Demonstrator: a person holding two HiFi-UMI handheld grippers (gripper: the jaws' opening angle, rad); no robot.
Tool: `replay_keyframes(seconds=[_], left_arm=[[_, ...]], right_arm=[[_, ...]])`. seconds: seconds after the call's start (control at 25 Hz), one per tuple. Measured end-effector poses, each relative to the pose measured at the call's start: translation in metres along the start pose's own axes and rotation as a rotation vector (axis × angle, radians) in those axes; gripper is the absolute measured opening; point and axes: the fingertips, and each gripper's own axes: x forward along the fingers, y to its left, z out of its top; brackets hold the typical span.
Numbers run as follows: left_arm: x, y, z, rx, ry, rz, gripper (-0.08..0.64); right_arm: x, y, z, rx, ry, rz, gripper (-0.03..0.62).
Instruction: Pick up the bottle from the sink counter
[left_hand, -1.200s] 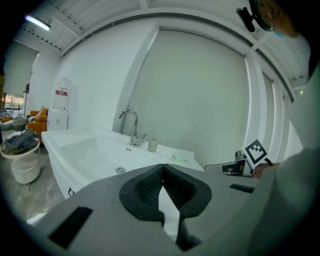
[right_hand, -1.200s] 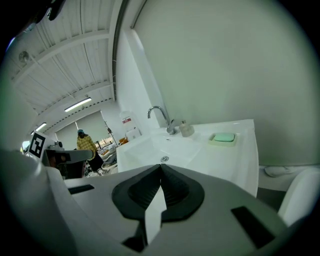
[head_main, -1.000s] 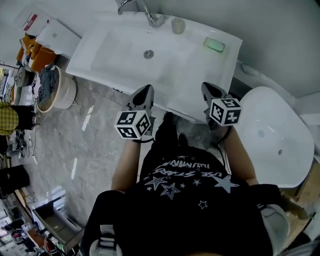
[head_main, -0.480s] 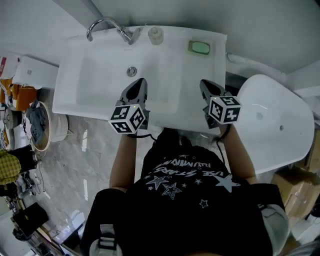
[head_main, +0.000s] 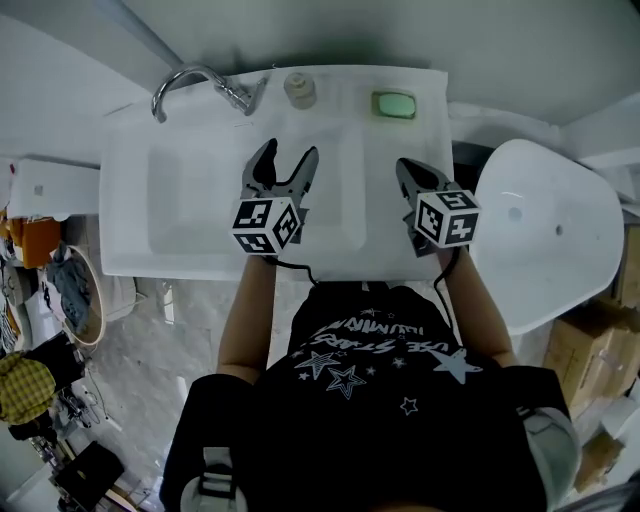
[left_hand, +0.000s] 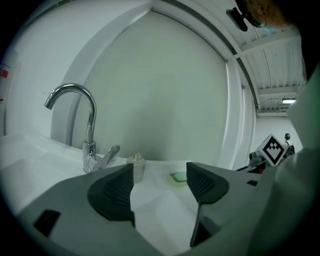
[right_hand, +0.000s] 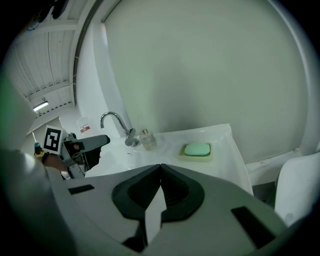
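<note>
Opening its jaws over the basin (head_main: 195, 200), the left gripper (head_main: 287, 160) has nothing between its pads. The right gripper (head_main: 408, 172) hangs beside it with jaws pressed together, empty. Farther back, the bottle (head_main: 299, 90) stands upright on the rear strip of the bench (head_main: 425, 130), just right of the faucet (head_main: 225, 88) and left of the green soap (head_main: 394, 104). The bottle looks small and light, so a reach that comes in off-centre would likely nudge it with one jaw and tip it into the basin. The nearby faucet handle is the other hazard: a jaw could strike it before the pads straddle the bottle.
</note>
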Motion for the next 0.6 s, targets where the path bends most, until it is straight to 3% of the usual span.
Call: replay_keyframes(seconds=[0.2, 0.6], left_arm=[[0.038, 0.024, 0.000, 0.045, 0.024, 0.038, 0.355], [0.112, 0.057, -0.022, 0.113, 0.087, 0.125, 0.357]], right_arm=[[0.018, -0.004, 0.006, 0.014, 0.018, -0.031, 0.006], [0.048, -0.031, 0.003, 0.071, 0.056, -0.081, 0.006]])
